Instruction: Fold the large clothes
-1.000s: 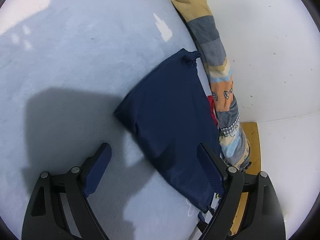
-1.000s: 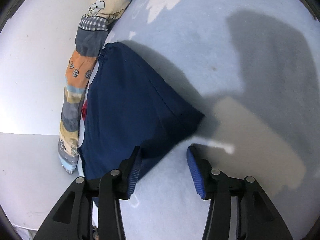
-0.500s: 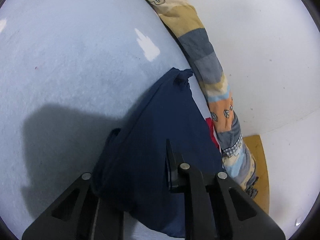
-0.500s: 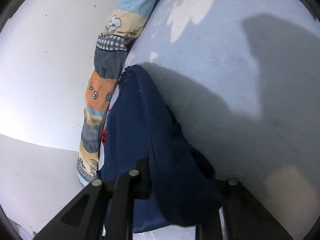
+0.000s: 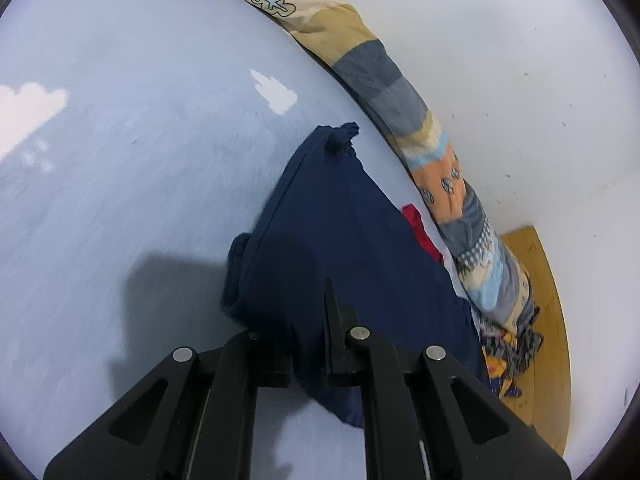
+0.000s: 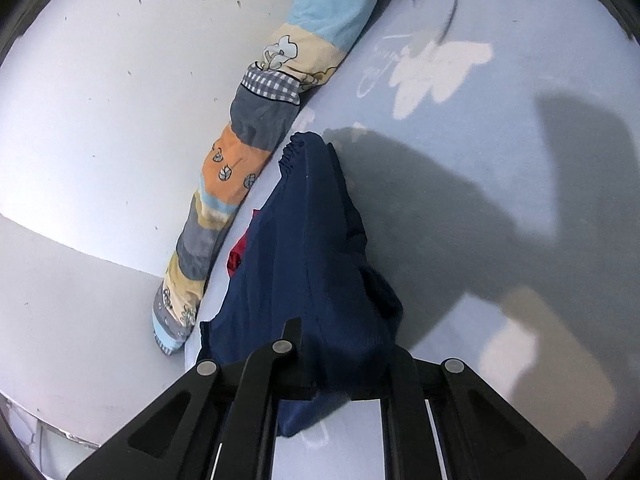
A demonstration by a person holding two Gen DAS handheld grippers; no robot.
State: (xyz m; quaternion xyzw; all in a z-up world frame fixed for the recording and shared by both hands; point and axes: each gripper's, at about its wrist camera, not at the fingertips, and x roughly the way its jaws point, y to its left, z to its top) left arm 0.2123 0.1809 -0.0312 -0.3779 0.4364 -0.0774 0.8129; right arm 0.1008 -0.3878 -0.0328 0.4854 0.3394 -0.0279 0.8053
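Observation:
A navy blue garment (image 5: 332, 240) lies bunched on the light blue bed sheet (image 5: 120, 140), with one end lifted. My left gripper (image 5: 308, 344) is shut on its near edge, the cloth draped over the fingers. In the right wrist view my right gripper (image 6: 344, 360) is shut on the other near corner of the same garment (image 6: 316, 264). The garment's far end with a gathered hem (image 6: 296, 152) rests on the sheet. A red piece (image 5: 420, 228) shows under the garment's wall-side edge.
A long patchwork bolster (image 5: 400, 112) runs along the white wall (image 5: 520, 80) right beside the garment; it also shows in the right wrist view (image 6: 248, 152). Colourful clothes (image 5: 508, 352) lie at its end near a wooden surface (image 5: 548, 320). White cloud prints (image 6: 436, 72) mark the sheet.
Both grippers went from open above the flat folded garment to shut on its near edge. They have lifted it, so the cloth now hangs bunched from the fingers.

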